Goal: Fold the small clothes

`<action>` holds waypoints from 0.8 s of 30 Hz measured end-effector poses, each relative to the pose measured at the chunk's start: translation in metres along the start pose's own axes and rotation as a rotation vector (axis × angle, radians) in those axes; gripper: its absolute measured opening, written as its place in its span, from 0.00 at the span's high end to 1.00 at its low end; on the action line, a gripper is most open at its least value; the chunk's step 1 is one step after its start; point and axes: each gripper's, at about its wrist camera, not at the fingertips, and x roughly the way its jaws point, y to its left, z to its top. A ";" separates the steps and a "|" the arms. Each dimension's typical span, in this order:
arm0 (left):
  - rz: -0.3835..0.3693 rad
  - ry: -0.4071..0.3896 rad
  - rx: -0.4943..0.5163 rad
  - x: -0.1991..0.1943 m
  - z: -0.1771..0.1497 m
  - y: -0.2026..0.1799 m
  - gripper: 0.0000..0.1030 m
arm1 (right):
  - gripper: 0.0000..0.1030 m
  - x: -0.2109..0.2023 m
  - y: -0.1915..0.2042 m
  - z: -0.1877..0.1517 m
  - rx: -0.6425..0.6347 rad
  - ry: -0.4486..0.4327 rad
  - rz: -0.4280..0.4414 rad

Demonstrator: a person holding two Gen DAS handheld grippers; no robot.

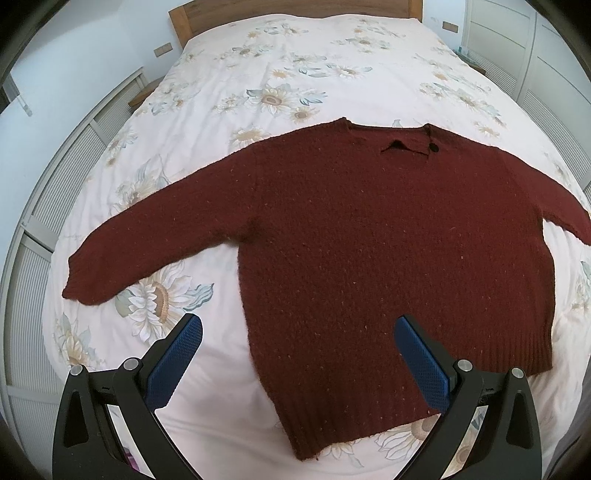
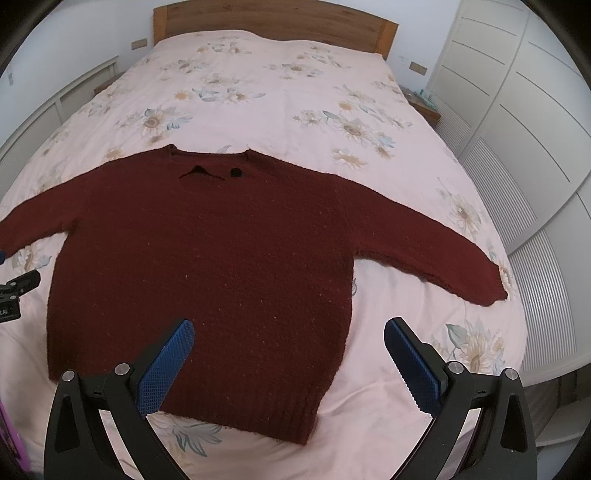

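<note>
A dark red knit sweater (image 1: pixel 369 229) lies flat on the bed, neck away from me, both sleeves spread out to the sides. It also shows in the right wrist view (image 2: pixel 221 240). My left gripper (image 1: pixel 297 328) is open and empty, held above the sweater's lower left hem corner. My right gripper (image 2: pixel 288 332) is open and empty, held above the sweater's lower right side. The left sleeve cuff (image 1: pixel 79 284) lies left of the left gripper. The right sleeve cuff (image 2: pixel 491 288) lies right of the right gripper.
The bed has a pale pink floral cover (image 1: pixel 295 74) and a wooden headboard (image 2: pixel 273 18). White wardrobe doors (image 2: pixel 517 110) stand on the right, white louvred panels (image 1: pixel 55 184) on the left. Part of the left gripper's black body (image 2: pixel 18 288) shows at the right view's left edge.
</note>
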 end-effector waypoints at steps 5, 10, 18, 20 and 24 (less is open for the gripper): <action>0.001 0.001 0.004 0.001 -0.001 -0.002 0.01 | 0.00 0.000 0.000 0.001 0.001 0.000 0.000; 0.002 0.001 0.004 0.001 -0.002 -0.002 0.01 | 0.00 0.000 -0.001 0.001 0.001 0.002 0.000; -0.003 0.002 0.008 0.003 0.000 -0.003 0.01 | 0.00 0.004 -0.008 0.002 0.025 -0.011 0.007; 0.001 0.003 0.012 0.005 0.002 -0.004 0.01 | 0.00 0.008 -0.020 0.004 0.055 -0.021 0.012; 0.001 0.002 0.018 0.011 0.013 -0.003 0.01 | 0.00 0.025 -0.063 0.014 0.123 -0.040 -0.031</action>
